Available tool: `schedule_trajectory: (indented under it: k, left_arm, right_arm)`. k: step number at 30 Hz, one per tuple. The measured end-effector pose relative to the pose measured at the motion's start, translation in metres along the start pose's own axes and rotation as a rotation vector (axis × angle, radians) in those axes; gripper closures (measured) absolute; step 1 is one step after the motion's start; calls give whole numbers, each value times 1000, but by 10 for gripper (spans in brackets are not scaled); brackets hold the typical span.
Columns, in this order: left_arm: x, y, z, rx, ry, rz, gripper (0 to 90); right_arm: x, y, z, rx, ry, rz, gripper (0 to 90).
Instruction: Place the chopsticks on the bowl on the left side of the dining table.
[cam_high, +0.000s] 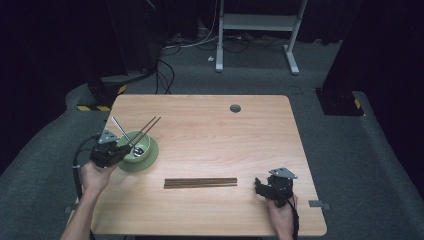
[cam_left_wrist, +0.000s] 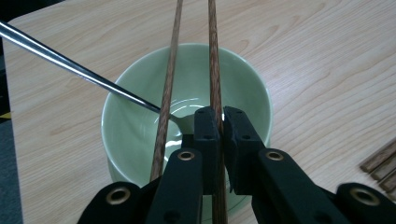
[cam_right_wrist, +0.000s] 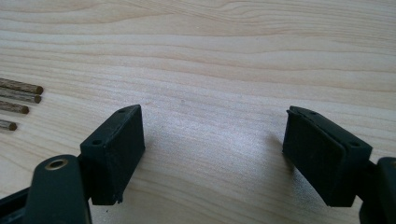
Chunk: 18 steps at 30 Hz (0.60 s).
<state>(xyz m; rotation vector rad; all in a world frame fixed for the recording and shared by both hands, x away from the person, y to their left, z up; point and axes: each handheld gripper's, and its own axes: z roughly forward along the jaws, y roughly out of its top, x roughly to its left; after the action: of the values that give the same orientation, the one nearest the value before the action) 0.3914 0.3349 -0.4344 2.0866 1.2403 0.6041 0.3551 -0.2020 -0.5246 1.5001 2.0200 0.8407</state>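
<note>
My left tool (cam_high: 121, 148) at 9 o'clock, jaws pinched tight, forearm angled up from 7. My right tool (cam_high: 262, 186) at 5 o'clock, jaws spread wide, hand low.

Overhead light falls evenly on the worktop (cam_high: 210, 150), while the floor and room around it lie dim to near black. In the left gripper view, glare glints inside the bowl (cam_left_wrist: 140, 116) just ahead of the left hand-held gripper (cam_left_wrist: 222, 121), whose near jaws are soft-focused. The right hand-held gripper (cam_right_wrist: 212, 154) casts soft shadows beneath its jaws, and the wood grain beyond it stays sharp.
</note>
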Motion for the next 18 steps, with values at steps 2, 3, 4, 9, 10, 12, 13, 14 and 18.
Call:
schedule_trajectory:
  k: [2,3,4,9,10,12,13,14,18]
  left_arm:
    - [1,-1,1,5,5,-2,839]
    - [1,-1,2,8,7,-1,839]
    - [2,-2,3,11,8,-1,839]
    - [3,-4,5,16,14,-4,839]
    - [4,-4,5,16,15,-5,839]
    - [5,-5,5,16,18,-7,839]
    - [5,-5,6,19,19,-8,839]
    - [6,-5,6,21,21,-7,839]
    - [7,-6,7,24,24,-10,839]
  right_arm:
    - [0,0,0,0,0,1,204]
    - [0,0,0,0,0,0,203]
    - [0,0,0,0,0,0,204]
    - [0,0,0,0,0,0,203]
    - [0,0,0,0,0,0,203]
    - [0,0,0,0,0,0,203]
    - [0,0,0,0,0,0,203]
    - [0,0,0,0,0,1,203]
    - [0,0,0,0,0,0,203]
